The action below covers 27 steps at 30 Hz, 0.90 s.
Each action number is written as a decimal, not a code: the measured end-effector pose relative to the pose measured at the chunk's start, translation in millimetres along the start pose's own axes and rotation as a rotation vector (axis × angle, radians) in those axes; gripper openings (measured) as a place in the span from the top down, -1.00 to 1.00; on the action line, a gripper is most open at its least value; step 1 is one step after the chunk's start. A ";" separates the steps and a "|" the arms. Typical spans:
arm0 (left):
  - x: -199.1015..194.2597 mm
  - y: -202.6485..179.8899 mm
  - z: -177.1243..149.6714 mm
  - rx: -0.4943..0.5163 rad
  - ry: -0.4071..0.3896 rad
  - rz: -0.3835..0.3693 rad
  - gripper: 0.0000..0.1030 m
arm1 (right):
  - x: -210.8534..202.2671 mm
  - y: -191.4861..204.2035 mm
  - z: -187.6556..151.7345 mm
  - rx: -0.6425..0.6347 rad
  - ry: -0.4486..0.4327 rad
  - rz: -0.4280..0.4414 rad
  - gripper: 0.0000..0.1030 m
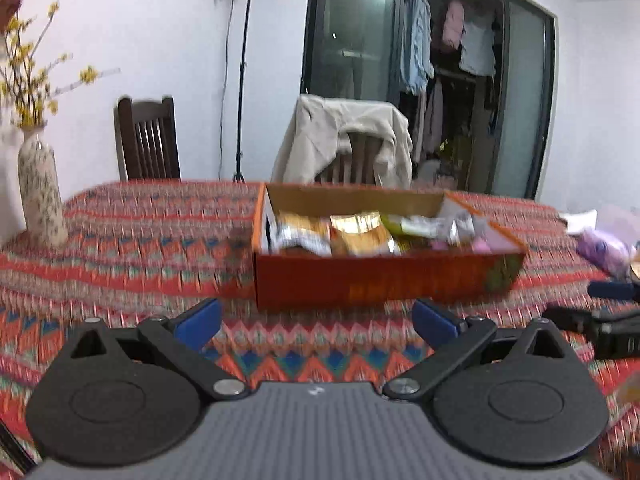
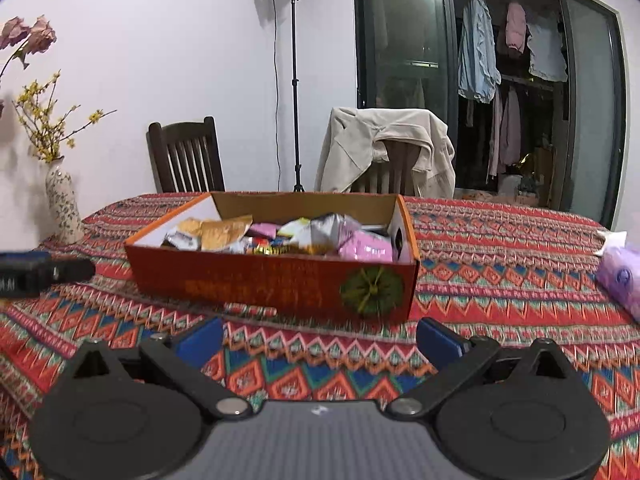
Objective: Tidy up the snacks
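Open orange cardboard box [image 2: 276, 280], long and shallow, resting on the table's red, orange and blue zigzag-patterned cloth [image 2: 500, 280], filled with crinkled snack packets [image 2: 280, 236]: silver and gold foil bags toward the left end, pink wrappers toward the right end in the right wrist view. Green round print on the box's near face, at its right end. White inner wall with a dark hole at the right end.

Straight ahead of the right gripper [image 2: 320, 344], near but apart, with bare cloth between the blue fingertips [image 2: 438, 342] and the box's front face. Jaws spread wide, nothing between them.

Same box [image 1: 384, 276] in the left wrist view, blurred, ahead and slightly right of the left gripper [image 1: 316, 326], likewise apart from its blue pads [image 1: 198, 322]. Jaws also wide and empty. Right gripper's dark body showing at the right edge of this view; left gripper's dark body at the left edge of the other.

Farther out: purple soft tissue pack [image 2: 622, 280] on the cloth well to the right of the box; tall white flower-printed vase [image 2: 62, 204] with yellow blossom twigs at the far left corner. Behind the table, a dark wooden slatted chair [image 2: 186, 158], a second chair draped with a beige jacket [image 2: 384, 148], and a studio lamp on a thin black stand [image 2: 294, 80] against the white wall. Dark glass sliding doors [image 2: 492, 80] beyond, clothes hanging behind them.
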<state>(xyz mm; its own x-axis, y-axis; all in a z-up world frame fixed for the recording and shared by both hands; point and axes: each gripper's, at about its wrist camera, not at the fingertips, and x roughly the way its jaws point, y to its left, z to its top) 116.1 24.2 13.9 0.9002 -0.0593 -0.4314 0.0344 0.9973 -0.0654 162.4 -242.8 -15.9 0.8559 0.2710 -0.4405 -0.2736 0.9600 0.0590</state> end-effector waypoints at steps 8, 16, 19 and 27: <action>-7.9 0.1 -23.8 -0.022 0.033 -0.012 -1.00 | -8.2 4.8 -16.0 0.025 0.018 0.018 -1.00; -8.0 -3.1 -26.4 -0.017 0.042 -0.007 -1.00 | -10.1 5.4 -19.0 0.038 0.021 0.015 -1.00; -8.6 -4.2 -27.3 -0.014 0.041 -0.009 -1.00 | -11.0 4.8 -19.4 0.040 0.019 0.016 -1.00; -8.4 -5.2 -26.8 -0.014 0.040 -0.010 -1.00 | -11.5 4.1 -19.4 0.043 0.020 0.016 -1.00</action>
<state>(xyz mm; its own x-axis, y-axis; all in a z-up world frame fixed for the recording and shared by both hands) 96.8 18.4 -6.2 0.8815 -0.0712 -0.4668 0.0368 0.9959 -0.0824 142.9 -243.4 -28.0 0.8425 0.2855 -0.4568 -0.2677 0.9578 0.1049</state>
